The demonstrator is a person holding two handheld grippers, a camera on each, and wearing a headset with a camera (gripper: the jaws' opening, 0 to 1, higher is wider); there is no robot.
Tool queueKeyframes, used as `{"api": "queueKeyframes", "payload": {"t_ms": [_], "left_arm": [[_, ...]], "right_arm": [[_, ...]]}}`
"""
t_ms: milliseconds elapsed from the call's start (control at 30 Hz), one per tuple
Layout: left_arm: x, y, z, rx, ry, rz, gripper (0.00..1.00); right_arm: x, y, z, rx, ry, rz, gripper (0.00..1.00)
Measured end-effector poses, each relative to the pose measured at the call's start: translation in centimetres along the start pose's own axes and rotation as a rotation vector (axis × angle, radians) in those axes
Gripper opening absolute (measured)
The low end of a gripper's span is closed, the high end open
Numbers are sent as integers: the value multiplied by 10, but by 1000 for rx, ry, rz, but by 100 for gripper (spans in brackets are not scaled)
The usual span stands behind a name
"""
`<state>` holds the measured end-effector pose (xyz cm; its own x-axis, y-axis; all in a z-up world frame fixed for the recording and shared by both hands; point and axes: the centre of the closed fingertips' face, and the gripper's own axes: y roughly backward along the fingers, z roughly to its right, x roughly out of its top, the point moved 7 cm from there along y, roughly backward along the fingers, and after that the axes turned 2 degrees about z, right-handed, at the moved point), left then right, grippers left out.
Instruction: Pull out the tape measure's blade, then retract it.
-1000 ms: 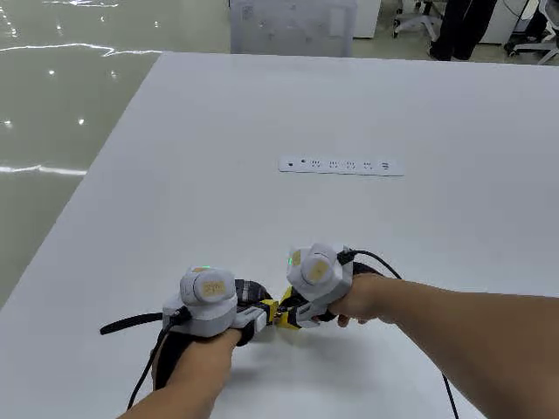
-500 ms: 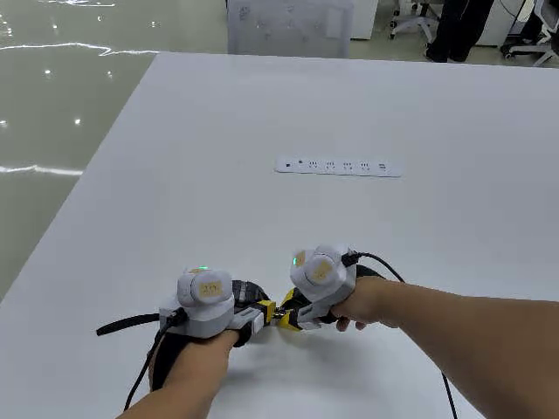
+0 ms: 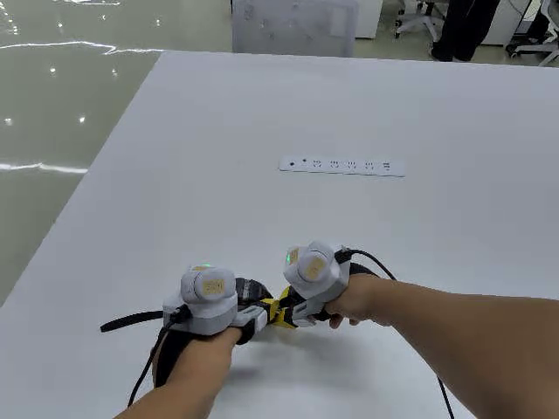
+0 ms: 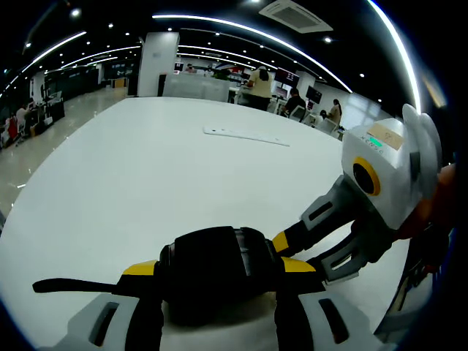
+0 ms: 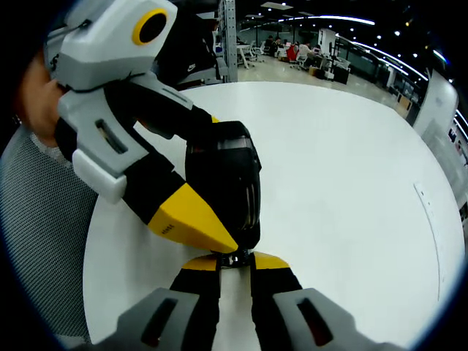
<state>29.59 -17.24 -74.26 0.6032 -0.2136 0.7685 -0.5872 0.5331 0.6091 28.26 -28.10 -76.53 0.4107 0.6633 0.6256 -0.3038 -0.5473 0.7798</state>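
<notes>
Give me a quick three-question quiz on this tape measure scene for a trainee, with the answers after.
1. True or false: the left gripper is shut on the tape measure.
2. What does the right gripper pinch? A nothing; B the blade end at the case's mouth; C a screwdriver.
3. Fill in: farther up the table lies a white ____.
Key: 1 true; 2 B; 3 power strip.
</notes>
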Motion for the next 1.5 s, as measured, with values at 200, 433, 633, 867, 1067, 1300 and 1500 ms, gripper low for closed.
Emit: {"api": "queueKeyframes", "payload": {"t_ms": [200,433,633,867,1067,1300,1500], "left_arm": [[0,0,0,1,1,-2,58],[0,0,1,0,0,-1,59],[0,-1,1,0,2,-10,59],[-1,0,1,-12,-13,-1,61],[4,7,-5,-20,-67,1,65],[4,15,-30,-78,-152,27,100],[4,26,-42,-155,-194,23,100]], "right_arm": [[0,0,0,-1,-3,-9,14],[0,-1,1,-11,-21,-8,15],[0,0,-1,-18,-18,-10,15],[-1,0,-3,-33,-27,-2,16],[-7,5,-2,-64,-44,5,30],[-13,25,-10,-73,-155,94,44],[-19,44,-17,-104,-165,131,57]]}}
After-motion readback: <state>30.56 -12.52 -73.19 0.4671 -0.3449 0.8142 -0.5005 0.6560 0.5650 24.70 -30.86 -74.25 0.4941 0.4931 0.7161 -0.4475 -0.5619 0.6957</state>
